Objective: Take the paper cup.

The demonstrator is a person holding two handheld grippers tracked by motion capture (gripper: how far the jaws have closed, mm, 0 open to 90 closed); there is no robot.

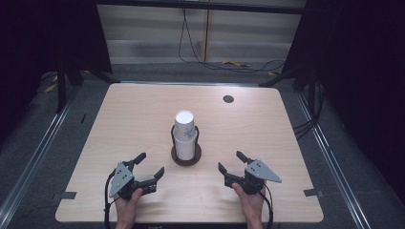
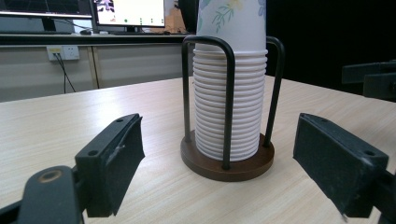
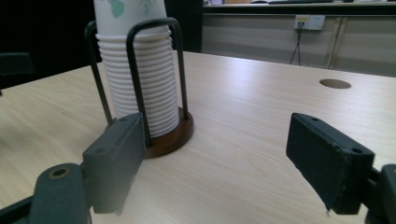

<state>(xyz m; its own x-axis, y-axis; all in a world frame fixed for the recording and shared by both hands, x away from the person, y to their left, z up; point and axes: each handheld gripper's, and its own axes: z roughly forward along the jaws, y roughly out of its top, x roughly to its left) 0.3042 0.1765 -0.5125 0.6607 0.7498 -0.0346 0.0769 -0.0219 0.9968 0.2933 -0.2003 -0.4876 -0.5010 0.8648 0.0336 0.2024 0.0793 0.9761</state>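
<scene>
A stack of white paper cups [image 1: 184,135] with a floral print stands upside down in a black wire holder on a round brown base [image 1: 186,159] at the table's middle. My left gripper [image 1: 149,165] rests open at the front left, its jaws wide apart and aimed at the cup stack [image 2: 230,98]. My right gripper [image 1: 230,161] sits open at the front right, with the cup stack [image 3: 138,74] ahead and to its left. Neither gripper holds anything, and both stay clear of the holder.
The light wooden table [image 1: 119,119] has a round cable hole [image 1: 228,99] at the back right. Cables [image 1: 224,62] lie on the floor behind the table. Metal rails [image 1: 33,157] run along both sides.
</scene>
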